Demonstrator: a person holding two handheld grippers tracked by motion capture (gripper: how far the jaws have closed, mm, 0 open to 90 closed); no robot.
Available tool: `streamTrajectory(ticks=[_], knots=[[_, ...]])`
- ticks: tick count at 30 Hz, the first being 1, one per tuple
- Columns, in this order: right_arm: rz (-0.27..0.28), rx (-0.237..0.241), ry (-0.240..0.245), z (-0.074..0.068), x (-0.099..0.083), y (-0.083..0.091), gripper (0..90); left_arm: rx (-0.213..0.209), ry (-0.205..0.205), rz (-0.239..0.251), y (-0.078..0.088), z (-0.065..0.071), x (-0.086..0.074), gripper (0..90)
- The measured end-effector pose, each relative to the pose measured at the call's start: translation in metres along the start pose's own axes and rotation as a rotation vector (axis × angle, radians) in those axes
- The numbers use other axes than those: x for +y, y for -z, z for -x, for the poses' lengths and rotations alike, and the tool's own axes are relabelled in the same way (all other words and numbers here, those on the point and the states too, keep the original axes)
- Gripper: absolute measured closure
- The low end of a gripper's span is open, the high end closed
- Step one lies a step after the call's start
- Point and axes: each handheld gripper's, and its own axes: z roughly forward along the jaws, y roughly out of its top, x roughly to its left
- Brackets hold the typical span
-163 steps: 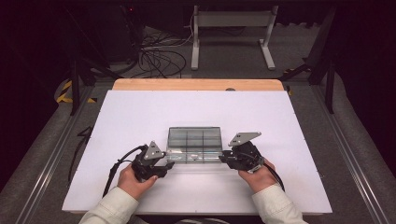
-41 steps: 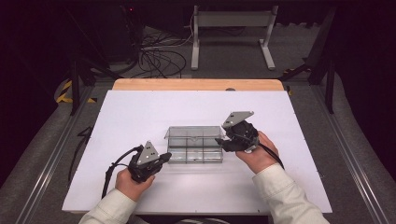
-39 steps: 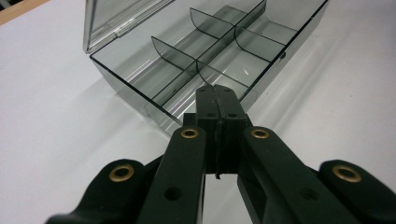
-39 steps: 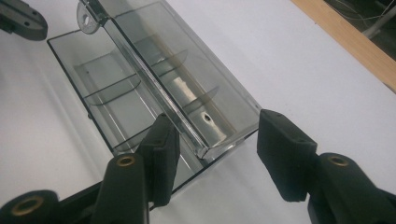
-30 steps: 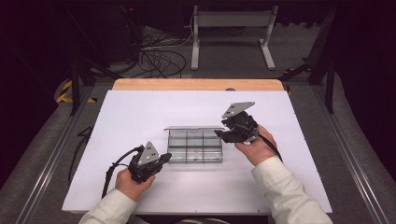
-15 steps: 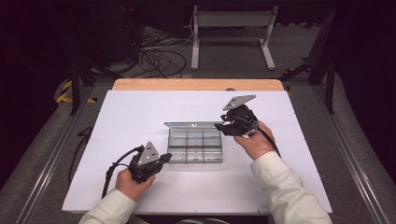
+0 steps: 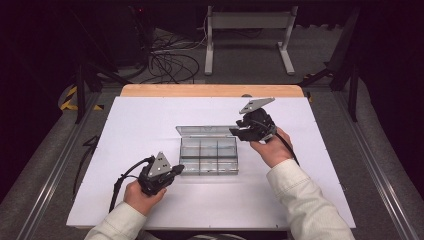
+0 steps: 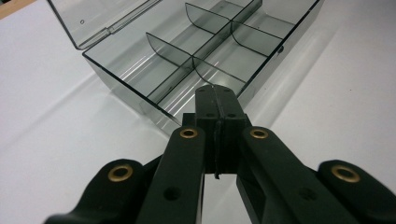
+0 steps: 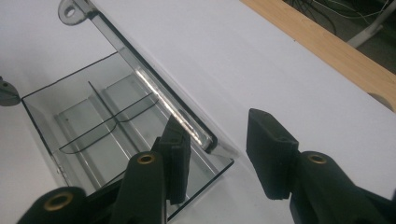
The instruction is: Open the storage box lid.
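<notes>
My right gripper (image 7: 239,131) hangs released over the open organiser box (image 7: 208,156).
My left gripper (image 7: 175,169), clenched empty, braces the box's 8 o'clock corner mid-bench (image 7: 150,120), likely steadying it while its lid (image 7: 206,131) lies flat at 12.

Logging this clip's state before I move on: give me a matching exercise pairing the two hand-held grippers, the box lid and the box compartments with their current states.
Things:
1. left hand-held gripper
2. right hand-held gripper
3. clear box lid
4. box compartments

States:
A. swung open, lying back on the table
B. jaws shut, at the box's near corner
C. empty
D. jaws open, at the box's far right corner

Pairs: 1-B, 2-D, 3-A, 4-C
</notes>
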Motion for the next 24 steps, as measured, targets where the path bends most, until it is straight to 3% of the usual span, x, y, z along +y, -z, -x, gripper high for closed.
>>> streamTrajectory(ticks=[10,17,24], knots=[[0.02,0.011,-0.05,0.012,0.003,-0.01,64.5,-0.001,-0.006,-0.016,-0.002,0.0,-0.001,89.8],[0.056,-0.021,-0.07,0.013,0.005,-0.015,68.3,0.0,-0.011,-0.018,-0.002,0.0,-0.001,89.3],[0.078,-0.017,-0.13,0.019,0.005,-0.019,69.8,-0.005,-0.005,-0.015,-0.002,0.001,-0.001,89.1]])
